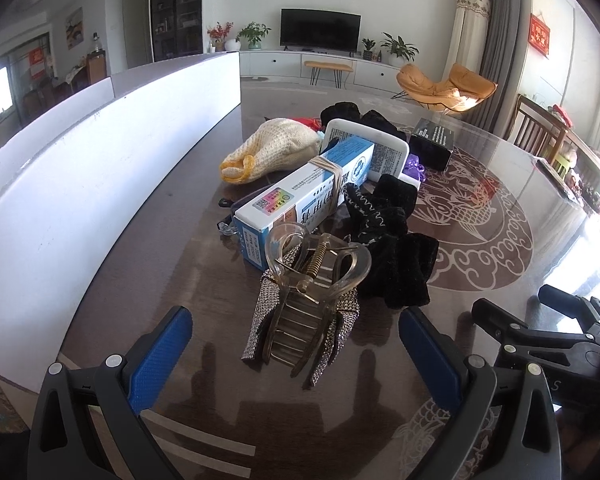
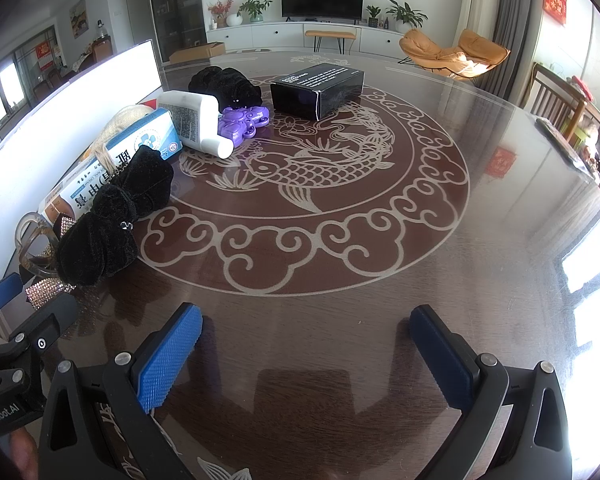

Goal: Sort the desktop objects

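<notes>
A clear hair claw clip (image 1: 306, 300) with rhinestone trim lies on the dark table, just ahead of my open left gripper (image 1: 296, 344) and between its blue pads. Behind it are a blue-and-white carton (image 1: 300, 192), a black velvet bow (image 1: 388, 240), a cream knitted pouch (image 1: 268, 152), a white bottle (image 1: 368, 148) and a black box (image 1: 434, 144). My right gripper (image 2: 306, 344) stands open over bare table with nothing between its fingers. In the right wrist view the bow (image 2: 116, 216), the carton (image 2: 128, 152), the white bottle (image 2: 192, 120), a purple clip (image 2: 242, 120) and the black box (image 2: 318, 88) lie to the left and far side.
A long white box wall (image 1: 80, 184) runs along the table's left side. A black scrunchie (image 2: 224, 84) sits behind the bottle. The table (image 2: 380, 240) carries a large fish pattern, and a wooden chair (image 2: 556, 104) stands at the far right edge.
</notes>
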`<action>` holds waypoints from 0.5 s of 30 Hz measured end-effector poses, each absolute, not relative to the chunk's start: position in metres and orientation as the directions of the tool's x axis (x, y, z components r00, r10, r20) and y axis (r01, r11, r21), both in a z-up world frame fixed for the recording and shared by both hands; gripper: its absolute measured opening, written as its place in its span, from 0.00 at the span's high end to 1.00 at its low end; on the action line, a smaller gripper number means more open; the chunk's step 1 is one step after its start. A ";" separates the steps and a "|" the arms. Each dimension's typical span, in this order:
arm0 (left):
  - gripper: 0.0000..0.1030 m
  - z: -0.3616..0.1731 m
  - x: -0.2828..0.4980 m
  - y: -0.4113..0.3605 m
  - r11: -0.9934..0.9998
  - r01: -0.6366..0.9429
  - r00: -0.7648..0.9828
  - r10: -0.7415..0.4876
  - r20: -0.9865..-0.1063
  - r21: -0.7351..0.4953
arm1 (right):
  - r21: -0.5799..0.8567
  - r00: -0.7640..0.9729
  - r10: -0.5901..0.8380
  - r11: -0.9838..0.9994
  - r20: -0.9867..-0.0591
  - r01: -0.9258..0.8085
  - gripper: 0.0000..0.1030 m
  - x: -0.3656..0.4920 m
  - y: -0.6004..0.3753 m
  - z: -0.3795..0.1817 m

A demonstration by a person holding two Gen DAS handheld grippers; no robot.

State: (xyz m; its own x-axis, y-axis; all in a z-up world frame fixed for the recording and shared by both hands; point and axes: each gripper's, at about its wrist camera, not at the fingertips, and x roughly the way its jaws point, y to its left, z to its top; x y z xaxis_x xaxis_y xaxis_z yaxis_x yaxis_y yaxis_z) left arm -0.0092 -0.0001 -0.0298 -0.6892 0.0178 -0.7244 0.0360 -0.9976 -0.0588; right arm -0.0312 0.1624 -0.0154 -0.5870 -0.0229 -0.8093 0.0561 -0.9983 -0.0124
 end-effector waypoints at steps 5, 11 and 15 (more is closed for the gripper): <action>0.00 -0.022 -0.008 -0.013 -0.991 0.064 -0.719 0.036 -0.694 -0.117 | -0.012 -0.587 -0.023 -0.998 -0.809 0.056 0.00 -0.031 0.162 -0.015; 0.00 -0.024 -0.012 -0.021 -0.983 0.091 -0.700 0.050 -0.712 -0.159 | -0.012 -0.587 -0.023 -0.998 -0.809 0.056 0.00 -0.031 0.162 -0.015; 0.00 -0.022 -0.010 -0.018 -0.986 0.078 -0.712 0.047 -0.700 -0.145 | -0.012 -0.587 -0.023 -0.998 -0.809 0.056 0.00 -0.031 0.162 -0.015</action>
